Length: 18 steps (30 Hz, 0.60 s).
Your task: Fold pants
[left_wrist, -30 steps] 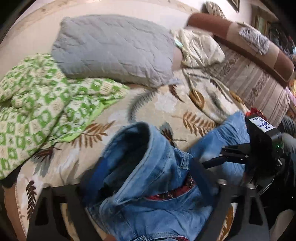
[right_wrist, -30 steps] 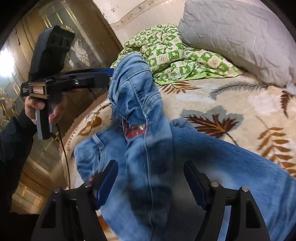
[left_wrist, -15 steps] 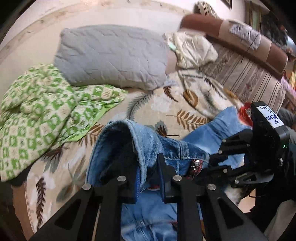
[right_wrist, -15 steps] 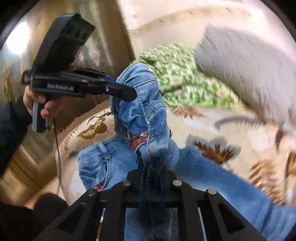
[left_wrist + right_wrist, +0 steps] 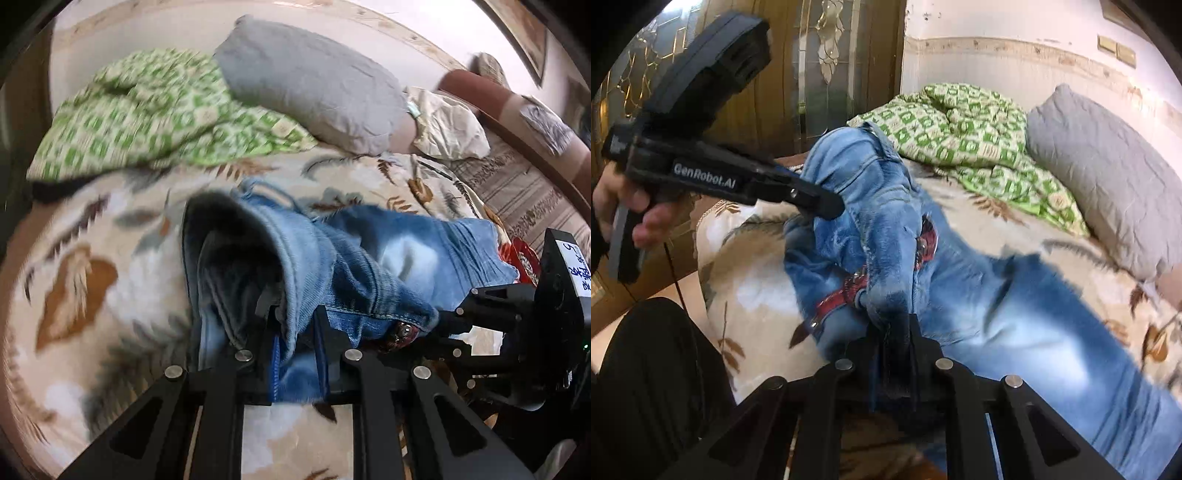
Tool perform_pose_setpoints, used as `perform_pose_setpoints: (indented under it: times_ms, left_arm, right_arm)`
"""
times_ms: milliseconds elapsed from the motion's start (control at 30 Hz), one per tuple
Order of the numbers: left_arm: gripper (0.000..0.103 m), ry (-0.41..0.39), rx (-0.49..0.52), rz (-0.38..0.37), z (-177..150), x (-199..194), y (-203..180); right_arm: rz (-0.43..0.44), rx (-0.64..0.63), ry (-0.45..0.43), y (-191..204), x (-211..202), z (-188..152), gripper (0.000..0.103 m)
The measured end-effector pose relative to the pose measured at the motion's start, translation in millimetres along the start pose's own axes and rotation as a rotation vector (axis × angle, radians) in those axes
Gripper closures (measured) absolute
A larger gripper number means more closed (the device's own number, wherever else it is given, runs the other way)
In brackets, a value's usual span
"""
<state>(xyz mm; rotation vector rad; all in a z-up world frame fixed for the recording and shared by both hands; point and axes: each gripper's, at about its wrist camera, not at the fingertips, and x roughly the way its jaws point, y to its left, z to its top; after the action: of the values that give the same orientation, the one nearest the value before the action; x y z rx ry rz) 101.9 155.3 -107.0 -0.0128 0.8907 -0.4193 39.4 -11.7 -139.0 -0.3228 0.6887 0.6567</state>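
Jeans (image 5: 369, 258) hang lifted off the bed (image 5: 92, 288), both grippers' jaws clamped on the waistband.

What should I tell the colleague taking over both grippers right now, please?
Left gripper: shut on the jeans at the waistband.
Right gripper: shut on the same waistband, further along.
The waist end, with its red belt, is lifted off the leaf-print bed cover; the legs trail across the bed towards the grey pillow and green quilt.
Done: both grips taken.
Left: no fold made yet; lay flat, fold.
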Motion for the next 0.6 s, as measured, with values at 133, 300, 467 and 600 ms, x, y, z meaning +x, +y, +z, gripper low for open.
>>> perform_pose_setpoints:
  times_ms: [133,300,467,600]
  left_arm:
    - [0.086,0.041,-0.039,0.019,-21,16,9]
    - [0.085,0.063,-0.055,0.015,-29,24,13]
    - [0.063,0.081,-0.069,-0.024,-32,17,14]
    - [0.006,-0.005,-0.069,0.074,-36,-19,7]
  right_arm:
    - [0.003,-0.005,0.023,8,15,-13,0.09]
    - [0.011,0.031,0.018,8,22,-21,0.086]
    - [0.042,0.058,0.049,2,12,-19,0.026]
    - [0.045,0.057,-0.025,1,-20,-16,0.017]
